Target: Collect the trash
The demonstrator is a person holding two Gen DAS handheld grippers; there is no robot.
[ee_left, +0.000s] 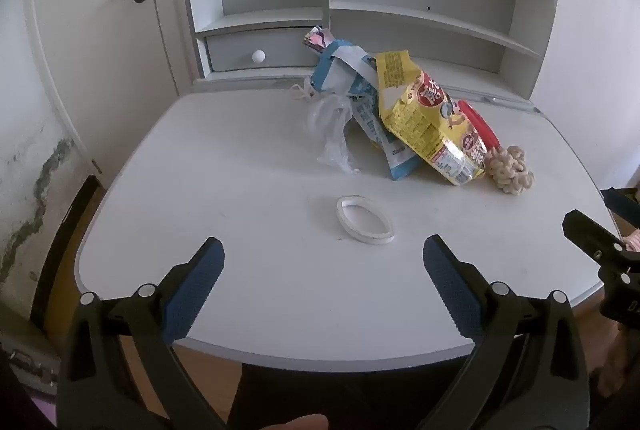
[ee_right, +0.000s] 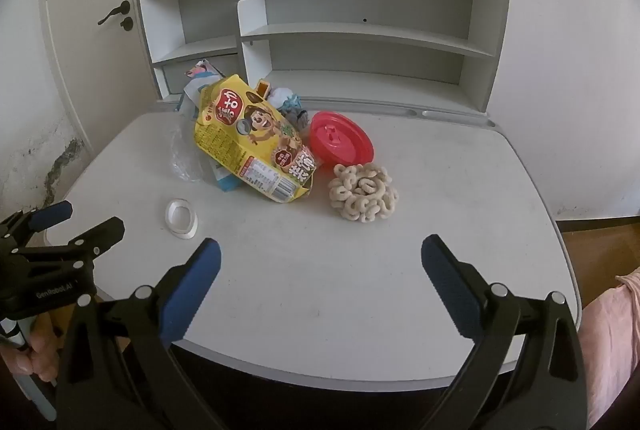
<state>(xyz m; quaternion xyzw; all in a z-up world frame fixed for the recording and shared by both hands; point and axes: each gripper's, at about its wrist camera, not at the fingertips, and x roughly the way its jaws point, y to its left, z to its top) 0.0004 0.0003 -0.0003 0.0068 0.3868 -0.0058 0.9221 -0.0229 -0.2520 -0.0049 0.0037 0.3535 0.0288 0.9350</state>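
Observation:
A pile of trash lies on the white desk (ee_left: 256,190): a yellow snack bag (ee_left: 424,118) (ee_right: 252,142), a blue and white packet (ee_left: 348,78), a clear plastic bag (ee_left: 332,126), a red plastic lid (ee_right: 340,140) and a beige knotted bundle (ee_right: 364,192) (ee_left: 512,170). A white tape ring (ee_left: 364,218) (ee_right: 182,216) lies nearer the front. My left gripper (ee_left: 324,262) is open and empty, just before the ring. My right gripper (ee_right: 320,258) is open and empty, short of the bundle. Each gripper shows at the edge of the other's view.
A white shelf unit (ee_right: 360,42) with a small drawer (ee_left: 256,50) stands along the back of the desk. A white door (ee_left: 100,30) with a dark handle is at the left. Wooden floor shows beyond the desk's right edge (ee_right: 600,250).

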